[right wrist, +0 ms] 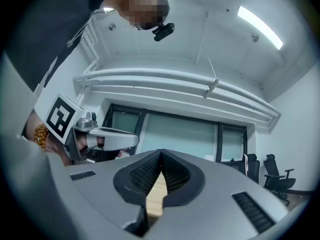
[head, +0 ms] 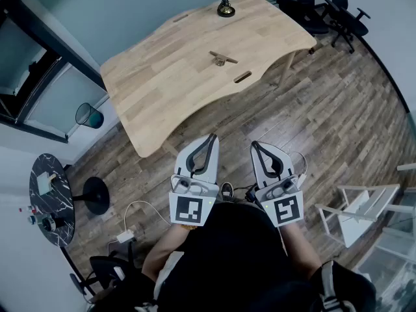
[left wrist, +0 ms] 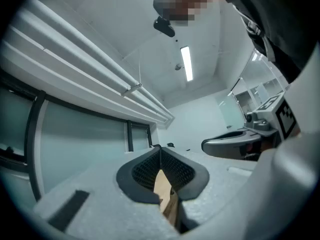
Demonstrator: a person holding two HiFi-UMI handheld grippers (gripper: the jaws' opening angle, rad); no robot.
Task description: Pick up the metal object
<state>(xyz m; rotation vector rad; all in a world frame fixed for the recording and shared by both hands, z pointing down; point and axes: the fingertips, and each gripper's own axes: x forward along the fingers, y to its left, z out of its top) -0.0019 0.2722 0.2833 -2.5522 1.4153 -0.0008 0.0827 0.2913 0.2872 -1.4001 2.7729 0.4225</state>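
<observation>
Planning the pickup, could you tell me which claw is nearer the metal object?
Left, slightly. The left claw is nearly straight before the metal object; the right claw is farther back and rightward.

Your metal object (head: 223, 59) is small and dull grey-brown: a thin bar with a stubbier piece crossing it near one end. It's too small in the head view to tell more. It lies flat on the light wooden table (head: 162, 77), roughly mid-top, with the long bar slanting from upper left to lower right. You see it between the lamp base (head: 225, 8) at the far edge and the oblong slot (head: 242, 77) cut toward the near edge, closer to the slot and touching neither.
</observation>
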